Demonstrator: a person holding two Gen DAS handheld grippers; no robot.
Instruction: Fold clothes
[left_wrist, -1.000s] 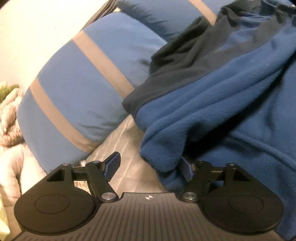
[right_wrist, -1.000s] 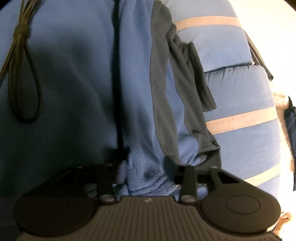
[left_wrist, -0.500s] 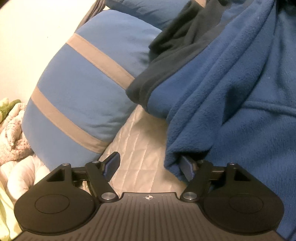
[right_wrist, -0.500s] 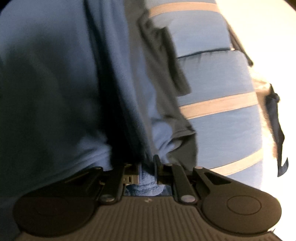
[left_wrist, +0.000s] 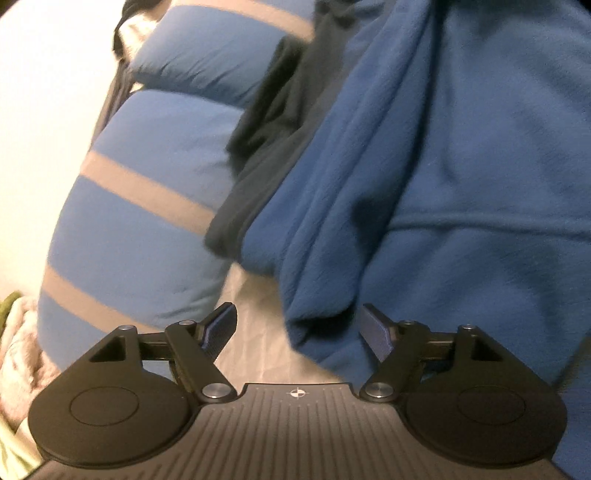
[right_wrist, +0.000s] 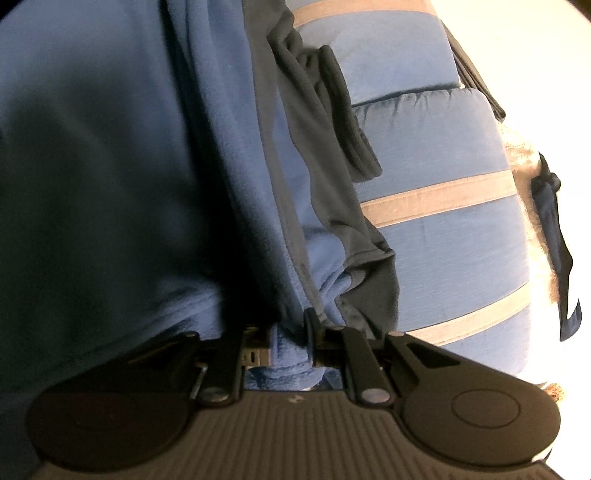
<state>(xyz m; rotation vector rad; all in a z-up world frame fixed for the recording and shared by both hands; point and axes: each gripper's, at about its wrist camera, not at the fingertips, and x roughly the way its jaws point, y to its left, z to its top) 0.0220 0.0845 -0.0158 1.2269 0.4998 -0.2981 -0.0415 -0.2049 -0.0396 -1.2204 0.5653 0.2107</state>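
Fleece fills most of both views: a blue fleece jacket (left_wrist: 443, 166) with dark navy trim hangs and drapes to the right of two blue pillows (left_wrist: 147, 221) with grey stripes. On the left wrist view the left gripper (left_wrist: 297, 325) has its fingers spread wide apart, holding nothing; a low fold of the jacket sags between them, close to the right finger, over a pale quilted bed cover (left_wrist: 255, 317). On the right wrist view the right gripper (right_wrist: 290, 339) has its fingers pinched nearly together on a bunched edge of the jacket (right_wrist: 184, 147), which rises from the grip toward the far side, the pillows (right_wrist: 443, 166) lying to its right
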